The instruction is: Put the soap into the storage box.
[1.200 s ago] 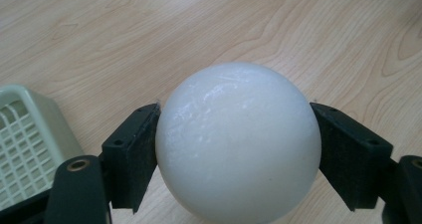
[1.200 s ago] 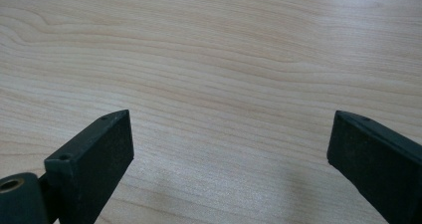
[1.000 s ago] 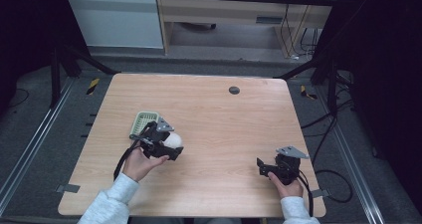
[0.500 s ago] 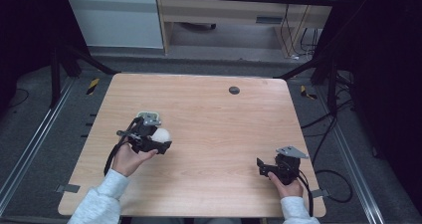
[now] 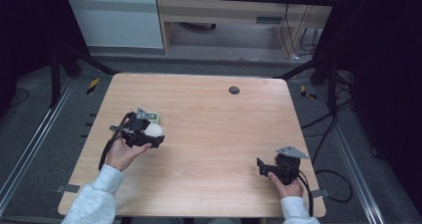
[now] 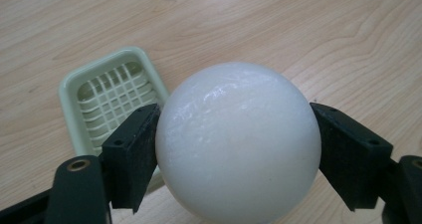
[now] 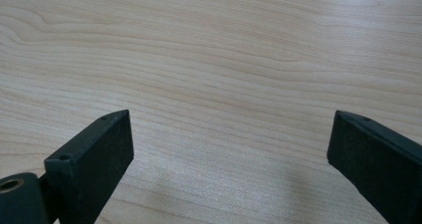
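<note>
Both grippers black: left gripper (image 5: pixel 149 134), right gripper (image 5: pixel 263 166). Blocky matte jaws, small screw holes near the tips, brass-ringed hole behind the jaw base. Grey three-cornered plates on top, black cables trailing. Light grey sleeves (image 5: pixel 94 201).

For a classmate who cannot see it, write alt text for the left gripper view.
A white ball is clamped between the two black jaws of the left gripper, above a wooden table. Behind it to the left, a small pale green slatted tray sits on the table.
</note>
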### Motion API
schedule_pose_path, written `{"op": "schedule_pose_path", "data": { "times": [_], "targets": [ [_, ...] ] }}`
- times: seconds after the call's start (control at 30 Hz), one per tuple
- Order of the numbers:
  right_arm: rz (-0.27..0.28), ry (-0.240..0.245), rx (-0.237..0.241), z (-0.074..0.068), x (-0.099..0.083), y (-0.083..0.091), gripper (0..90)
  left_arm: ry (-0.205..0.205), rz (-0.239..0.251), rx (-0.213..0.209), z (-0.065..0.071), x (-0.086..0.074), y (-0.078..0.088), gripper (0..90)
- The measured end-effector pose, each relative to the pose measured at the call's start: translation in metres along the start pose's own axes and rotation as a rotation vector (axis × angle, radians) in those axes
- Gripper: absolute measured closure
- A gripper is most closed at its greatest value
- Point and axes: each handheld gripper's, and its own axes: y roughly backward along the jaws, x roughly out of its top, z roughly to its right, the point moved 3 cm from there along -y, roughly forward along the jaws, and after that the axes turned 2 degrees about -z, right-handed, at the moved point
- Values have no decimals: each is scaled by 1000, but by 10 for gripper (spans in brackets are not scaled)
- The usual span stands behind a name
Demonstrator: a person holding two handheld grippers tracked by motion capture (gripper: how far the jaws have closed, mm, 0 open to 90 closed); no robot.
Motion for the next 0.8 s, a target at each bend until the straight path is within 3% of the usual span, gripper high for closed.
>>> {"op": "schedule_pose_path", "data": {
  "times": [0.8],
  "targets": [
    [-1,3,1,0,0,0,47,61,-4,37,-27,3,-3,234]
  ]
}}
